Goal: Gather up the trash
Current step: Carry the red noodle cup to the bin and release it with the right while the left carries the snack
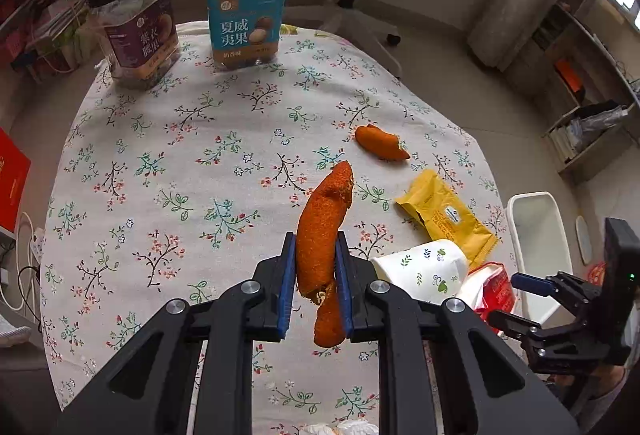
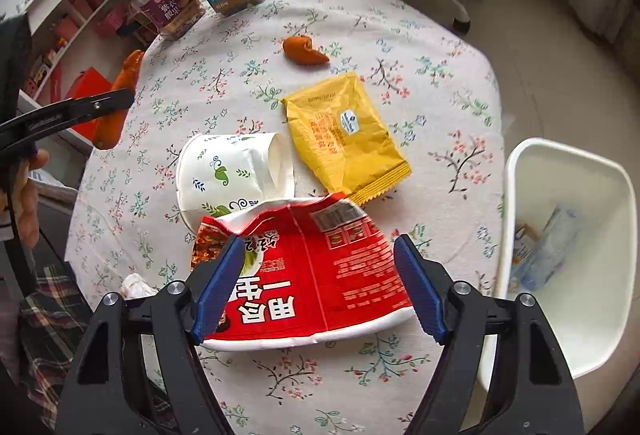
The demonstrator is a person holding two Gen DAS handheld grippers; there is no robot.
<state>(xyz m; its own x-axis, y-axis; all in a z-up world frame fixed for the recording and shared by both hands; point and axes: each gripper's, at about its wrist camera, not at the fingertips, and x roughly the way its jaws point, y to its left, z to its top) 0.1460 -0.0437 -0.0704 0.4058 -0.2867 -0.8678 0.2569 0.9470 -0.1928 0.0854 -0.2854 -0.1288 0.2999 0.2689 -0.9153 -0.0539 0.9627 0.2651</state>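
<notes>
Orange peel strip (image 1: pixel 322 235), long and curved, is pinched between the blue pads of the left hand-held gripper (image 1: pixel 316 267) and held lifted above the surface (image 1: pixel 168 163); its lower end hangs below the pads. In the right wrist view the same strip (image 2: pixel 120 91) shows out past the left rim of the cloth.

Second, shorter peel piece (image 1: pixel 380 143) lies on the floral cloth, apart from the held one, beyond the yellow snack packet (image 1: pixel 444 215).

Right hand-held gripper (image 2: pixel 316 283): fingers spread wide, holding nothing. The red wrapper (image 2: pixel 316 275) lies flat on the cloth between and beneath the two blue pads; contact with either pad cannot be told.

Paper cup (image 2: pixel 236 171), white with green leaf print, lies on its side just behind the red wrapper, mouth toward the yellow packet (image 2: pixel 344 139). Small crumpled white scrap (image 2: pixel 136 285) near the left finger.

White bin (image 2: pixel 568 235) stands beside the surface on the right, with a clear plastic item inside.

Two black-lidded jars at the far edge, blue-labelled (image 1: pixel 245 11) and purple-labelled (image 1: pixel 134 27), both upright
</notes>
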